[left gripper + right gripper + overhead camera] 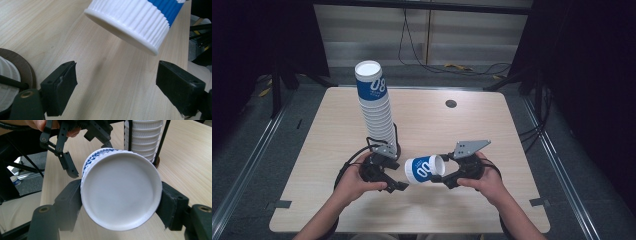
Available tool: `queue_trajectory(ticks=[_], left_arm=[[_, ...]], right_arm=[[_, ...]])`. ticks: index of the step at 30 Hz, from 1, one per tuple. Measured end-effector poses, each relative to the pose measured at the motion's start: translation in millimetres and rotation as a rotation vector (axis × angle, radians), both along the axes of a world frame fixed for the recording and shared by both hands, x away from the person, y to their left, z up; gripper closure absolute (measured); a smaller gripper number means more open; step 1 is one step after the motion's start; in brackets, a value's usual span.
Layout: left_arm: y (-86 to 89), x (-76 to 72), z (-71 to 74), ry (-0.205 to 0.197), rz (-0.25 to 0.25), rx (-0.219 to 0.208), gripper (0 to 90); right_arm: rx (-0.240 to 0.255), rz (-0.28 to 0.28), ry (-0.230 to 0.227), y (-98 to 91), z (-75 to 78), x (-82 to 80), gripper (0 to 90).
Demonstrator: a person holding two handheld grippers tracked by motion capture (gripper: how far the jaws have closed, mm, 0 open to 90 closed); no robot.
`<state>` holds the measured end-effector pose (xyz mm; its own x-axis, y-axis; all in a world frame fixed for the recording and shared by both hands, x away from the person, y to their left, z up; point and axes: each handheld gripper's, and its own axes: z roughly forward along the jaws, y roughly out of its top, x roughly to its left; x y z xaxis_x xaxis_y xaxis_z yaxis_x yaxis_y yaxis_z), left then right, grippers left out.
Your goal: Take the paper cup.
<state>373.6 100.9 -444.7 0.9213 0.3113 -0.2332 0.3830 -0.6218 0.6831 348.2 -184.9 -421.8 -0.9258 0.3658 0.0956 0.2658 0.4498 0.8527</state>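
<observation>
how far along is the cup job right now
Done: one paper cup is off the tall cup stack that stands in its holder. In hand: the right gripper clamps that cup on its side by the base end, rim toward the left gripper, whose jaws are open and touch nothing. Left: probably taking the cup by its rim; the stack remains tall.

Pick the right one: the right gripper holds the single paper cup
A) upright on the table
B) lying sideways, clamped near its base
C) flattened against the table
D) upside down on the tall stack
B: the right gripper clamps the cup near its base; it lies sideways above the table.
</observation>
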Motion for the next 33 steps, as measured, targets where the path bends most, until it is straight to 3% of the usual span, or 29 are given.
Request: queue_trajectory(ticks=[7,23,30,33], left_arm=[[-2.1,-1.5,-1.0,0.011,0.003,-0.012,16.3],[-6.3,-2.5,-3.1,-0.006,-0.020,-0.041,15.3],[-9.7,-2.0,-4.5,-0.033,-0.038,-0.074,13.2],[-10.7,-2.4,-5.4,-0.053,-0.043,-0.060,8.1]], right_arm=[[0.004,0.018,0.006,4.3,-1.8,-0.5,27.9],[0.024,0.022,0.017,4.4,-4.7,-2.0,28.0],[0.026,0.034,0.025,6.4,-5.0,-1.6,28.0],[0.027,0.040,0.028,7.4,-5.8,-1.7,28.1]])
